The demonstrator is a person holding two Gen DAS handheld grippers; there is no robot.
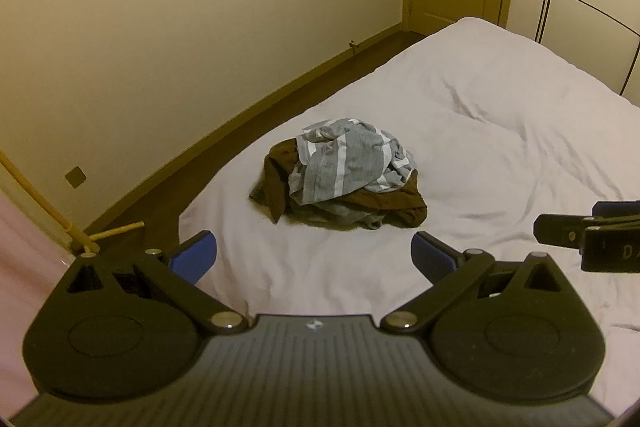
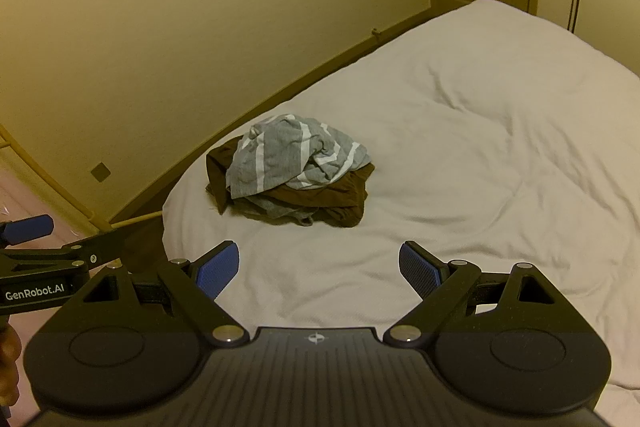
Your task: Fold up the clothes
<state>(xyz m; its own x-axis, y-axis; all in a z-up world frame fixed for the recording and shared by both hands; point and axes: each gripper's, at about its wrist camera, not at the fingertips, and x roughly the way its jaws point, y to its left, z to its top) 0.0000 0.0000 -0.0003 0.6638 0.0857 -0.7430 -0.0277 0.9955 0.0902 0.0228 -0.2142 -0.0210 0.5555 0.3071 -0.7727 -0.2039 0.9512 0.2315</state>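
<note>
Lying crumpled near the left edge of the white bed [image 2: 460, 131], straight ahead of and beyond both grippers, grey striped garment [image 1: 344, 163] heaped atop brown garment [image 1: 276, 171]; left gripper [image 1: 314, 253] and right gripper [image 2: 319, 263] both with jaws spread, holding nothing, about equally near.

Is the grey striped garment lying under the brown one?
No, the grey striped garment lies on top of the brown garment, in a crumpled pile on the bed.

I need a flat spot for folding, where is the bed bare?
Bare sheet lies between the clothes pile and both open grippers, and widely right of the pile across the bed. Crowded only at the pile, near the bed's left edge.
</note>
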